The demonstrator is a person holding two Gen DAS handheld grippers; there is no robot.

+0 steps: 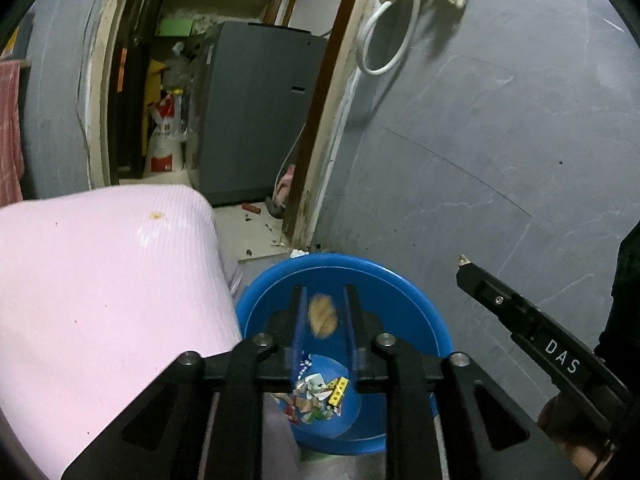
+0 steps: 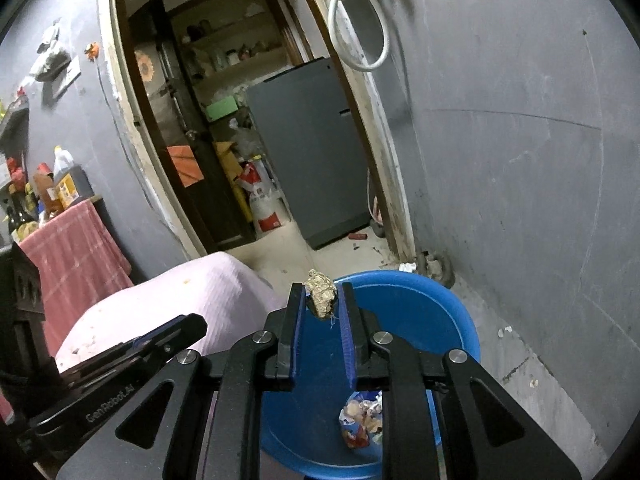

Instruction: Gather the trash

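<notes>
Down over the blue basin (image 1: 400, 300), the left claw (image 1: 325, 312) stands with its jaws slightly parted, and a blurred tan crumpled scrap (image 1: 322, 316) sits in the gap between the blue pads (image 1: 298, 320); the scrap is smeared by motion and does not appear pressed by either pad, so the claw reads as open with the scrap loose between its fingers. Below it, on the basin's floor, lies a small heap of torn wrappers and paper bits (image 1: 318, 396), among them a yellow piece. The basin stands on the floor just beside the pink-covered worktop (image 1: 100, 300) and near the foot of a grey wall (image 1: 480, 140), close to the door frame. In the right wrist view, the right claw (image 2: 322, 300) is closed on a yellowish-brown crumpled wad (image 2: 320, 292), pinched at the very tips of its two fingers, with the wad poking up above them. It hangs over the near-left rim of the same basin (image 2: 440, 308), whose bottom holds a colourful printed wrapper (image 2: 360, 420). The left claw's black body (image 2: 132, 360) shows at the lower left of that view, above the pink cover (image 2: 180, 300). Through the doorway behind stand a grey fridge (image 2: 312, 152) and a red-and-white sack (image 2: 260, 196). A white cable (image 1: 388, 32) loops on the wall above.
</notes>
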